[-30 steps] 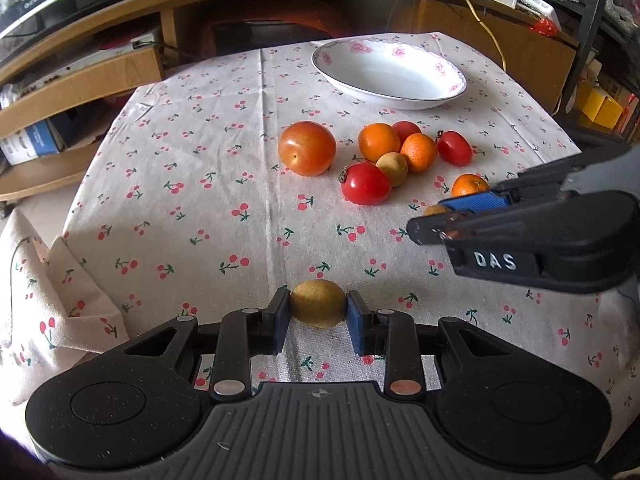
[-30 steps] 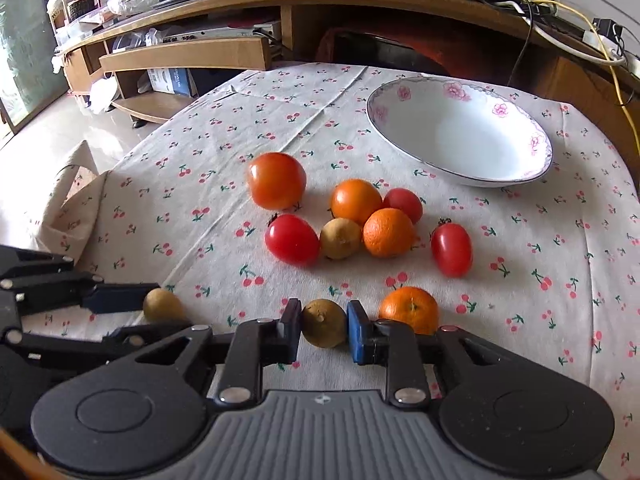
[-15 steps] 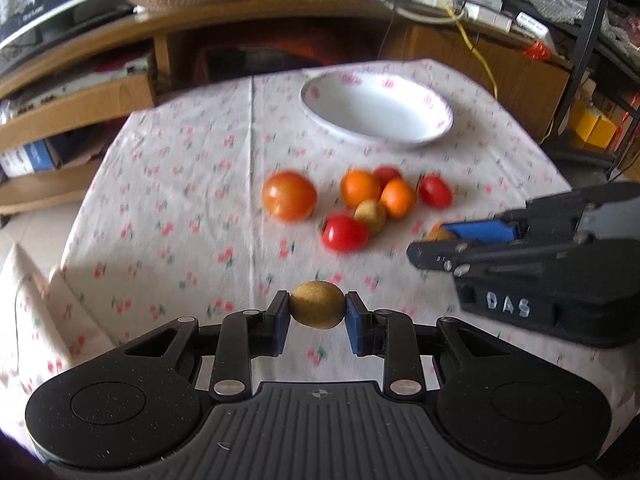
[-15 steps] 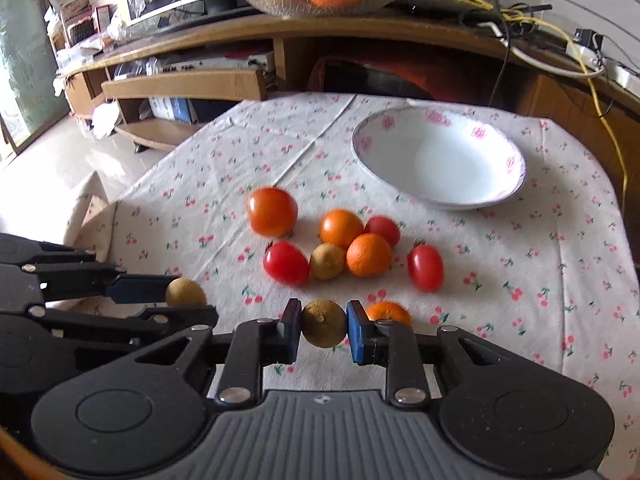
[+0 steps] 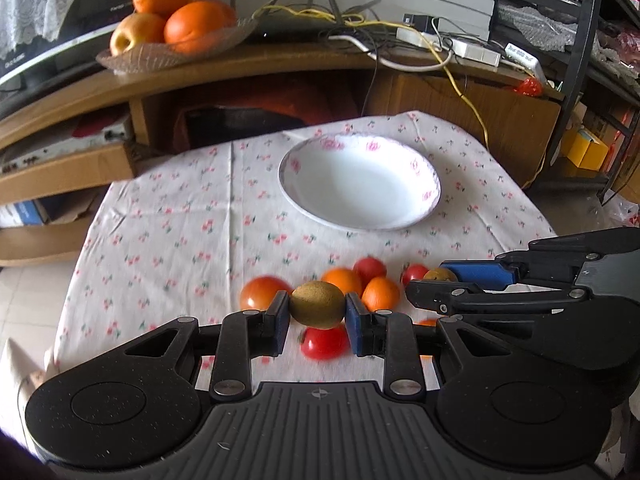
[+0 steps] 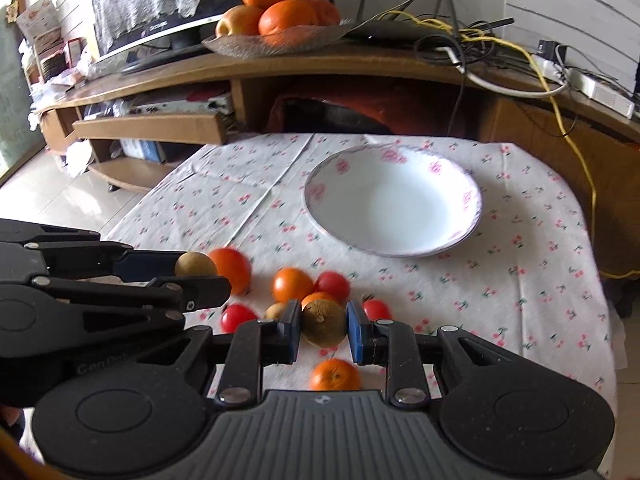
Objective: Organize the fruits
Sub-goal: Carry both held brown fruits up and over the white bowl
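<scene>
**Both grippers loaded, one brown fruit each, above the table**

Left gripper: blue pads clamped on a brown-green oval fruit, lifted clear of the cloth. Right gripper: jaws likewise closed on a second brown fruit, a small nub visible on its face, also held off the table.

Left wrist view: right gripper enters from 3 o'clock, side on, its fruit showing at the fingertips. Right wrist view: left gripper enters from 9 o'clock, its fruit just in front of the large tomato.

Loose pile on the cherry-print tablecloth, directly beneath and beyond both grippers, partly masked by the fingers:
- two oranges, one clear, one mostly hidden behind the right gripper's fruit
- red tomatoes at 12 o'clock and 3 o'clock of the pile; another at 9 o'clock
- a small tan fruit beside the left finger
- a lone mandarin at 6 o'clock, close under the right gripper's body

Motion blur on pile; edges soft.

White bowl with pink flower rim sits at 12 o'clock beyond the pile, well apart from it, nothing inside.

Behind the table: wooden TV stand; a glass dish of oranges and an apple at 11 o'clock; cables and a power strip at 1 o'clock.
</scene>
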Action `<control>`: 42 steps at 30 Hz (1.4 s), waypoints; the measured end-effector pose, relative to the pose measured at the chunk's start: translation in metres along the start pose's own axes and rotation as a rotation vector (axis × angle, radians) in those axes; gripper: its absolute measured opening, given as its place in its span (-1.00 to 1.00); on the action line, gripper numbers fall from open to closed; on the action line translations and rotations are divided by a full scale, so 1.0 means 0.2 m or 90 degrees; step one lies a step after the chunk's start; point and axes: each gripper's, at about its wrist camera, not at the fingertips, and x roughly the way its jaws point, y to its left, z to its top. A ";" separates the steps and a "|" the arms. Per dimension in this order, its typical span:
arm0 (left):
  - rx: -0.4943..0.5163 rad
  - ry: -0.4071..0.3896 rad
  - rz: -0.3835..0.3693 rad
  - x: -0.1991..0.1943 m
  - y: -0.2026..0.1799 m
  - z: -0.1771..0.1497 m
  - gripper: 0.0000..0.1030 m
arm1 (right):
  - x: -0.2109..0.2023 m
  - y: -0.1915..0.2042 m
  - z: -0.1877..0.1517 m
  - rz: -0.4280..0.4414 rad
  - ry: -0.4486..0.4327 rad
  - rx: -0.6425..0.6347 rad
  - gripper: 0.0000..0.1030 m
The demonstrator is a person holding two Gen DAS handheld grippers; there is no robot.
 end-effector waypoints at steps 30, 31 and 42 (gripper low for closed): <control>0.032 -0.022 -0.013 0.48 -0.07 0.38 -0.31 | 0.41 -0.37 0.29 -0.057 -0.003 0.032 -0.47; 0.031 -0.019 -0.013 0.49 -0.07 0.38 -0.31 | 0.42 -0.37 0.29 -0.058 -0.002 0.032 -0.47; 0.029 0.012 -0.012 0.59 -0.07 0.36 -0.29 | 0.50 -0.39 0.28 -0.062 0.019 0.027 -0.45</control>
